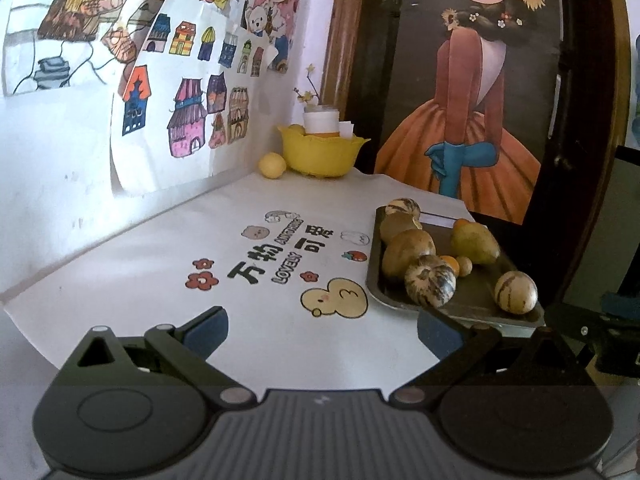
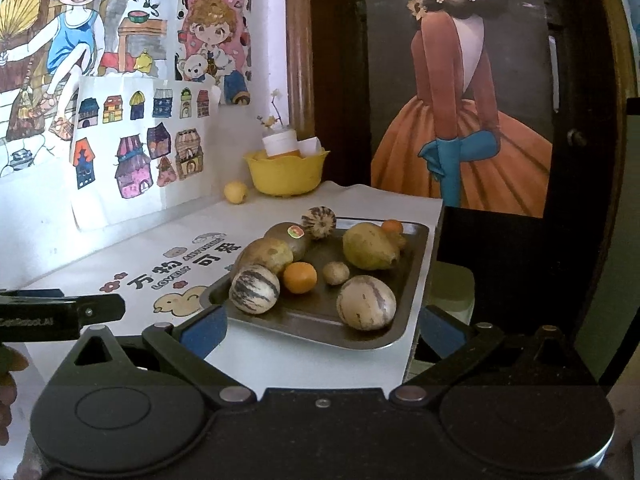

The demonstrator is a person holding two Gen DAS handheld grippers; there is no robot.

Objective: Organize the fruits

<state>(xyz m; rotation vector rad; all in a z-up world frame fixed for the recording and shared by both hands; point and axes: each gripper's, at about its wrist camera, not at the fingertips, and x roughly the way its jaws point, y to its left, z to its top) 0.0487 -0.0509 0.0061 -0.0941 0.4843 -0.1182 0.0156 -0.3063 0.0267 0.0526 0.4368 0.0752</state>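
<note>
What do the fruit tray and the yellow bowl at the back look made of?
The tray looks like dark metal: thin rolled rim, dull sheen. The yellow bowl seems moulded plastic: uniform matte colour, scalloped edge. Neither is certain.

Soft daylight is falling from the left, washing the wall (image 1: 60, 160) and the near tabletop (image 1: 160, 248) pale — almost glaring in the left wrist view. The right side is sinking into dim brown. Fisheye bending is curving the edges, black corners are vignetting both views, and faint blur is softening the fruit tray (image 2: 404, 280).
</note>
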